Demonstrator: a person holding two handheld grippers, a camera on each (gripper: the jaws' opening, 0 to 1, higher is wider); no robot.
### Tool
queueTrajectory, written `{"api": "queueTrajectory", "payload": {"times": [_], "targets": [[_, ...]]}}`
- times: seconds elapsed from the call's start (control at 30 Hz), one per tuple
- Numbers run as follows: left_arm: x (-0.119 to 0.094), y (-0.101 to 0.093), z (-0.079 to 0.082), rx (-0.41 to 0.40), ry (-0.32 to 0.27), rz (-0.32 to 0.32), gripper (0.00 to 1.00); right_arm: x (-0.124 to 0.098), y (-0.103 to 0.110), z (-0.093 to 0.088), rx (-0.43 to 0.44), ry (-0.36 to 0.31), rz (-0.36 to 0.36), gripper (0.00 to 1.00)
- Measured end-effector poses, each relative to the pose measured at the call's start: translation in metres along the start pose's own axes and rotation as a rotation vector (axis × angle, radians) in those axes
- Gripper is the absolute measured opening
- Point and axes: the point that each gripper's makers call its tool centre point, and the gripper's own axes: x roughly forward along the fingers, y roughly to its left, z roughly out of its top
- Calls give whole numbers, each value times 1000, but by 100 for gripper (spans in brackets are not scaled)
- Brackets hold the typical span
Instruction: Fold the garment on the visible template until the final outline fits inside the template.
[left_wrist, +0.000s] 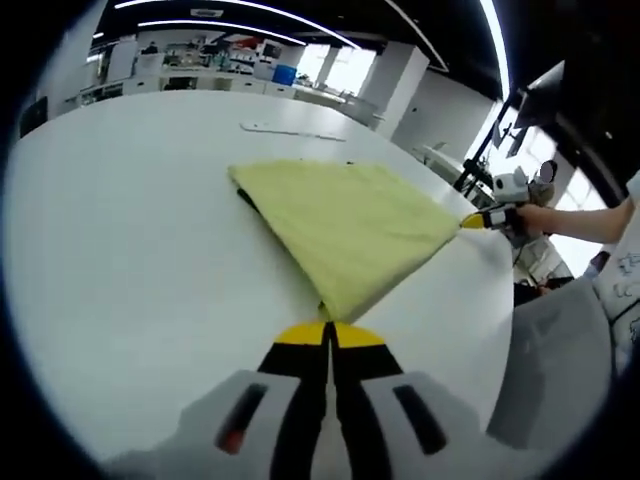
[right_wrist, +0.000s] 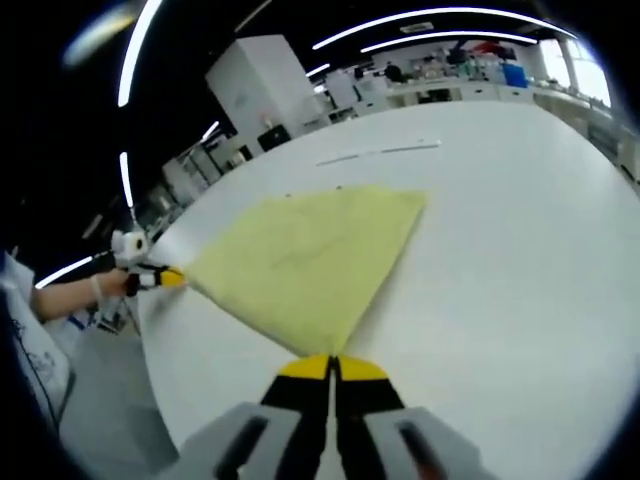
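Two corners of the yellow garment (left_wrist: 345, 225) are pinched, one in each of my tongs: my left tongs (left_wrist: 329, 333) are closed on the near corner, and my right tongs (right_wrist: 333, 364) are closed on theirs. It lies spread over the white tabletop (left_wrist: 130, 240), stretched taut between my hands. I judge I'm mid-fold. Next I should carry both corners together across to the far edge, keeping them level. I can't make out the template outline under the cloth.
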Motion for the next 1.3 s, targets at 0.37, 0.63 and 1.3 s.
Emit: {"api": "queueTrajectory", "payload": {"times": [0.37,0.63,1.3], "targets": [[-34,-3,-28,-64,-7,31,0,1,33,-18,10,6,67,0],[-34,-4,-21,-70,-29,47,0,0,21,-20,-1,10,24,0],[-6,-13,-10,11,-26,-6,3,-5,13,-15,19,0,13,0]]}}
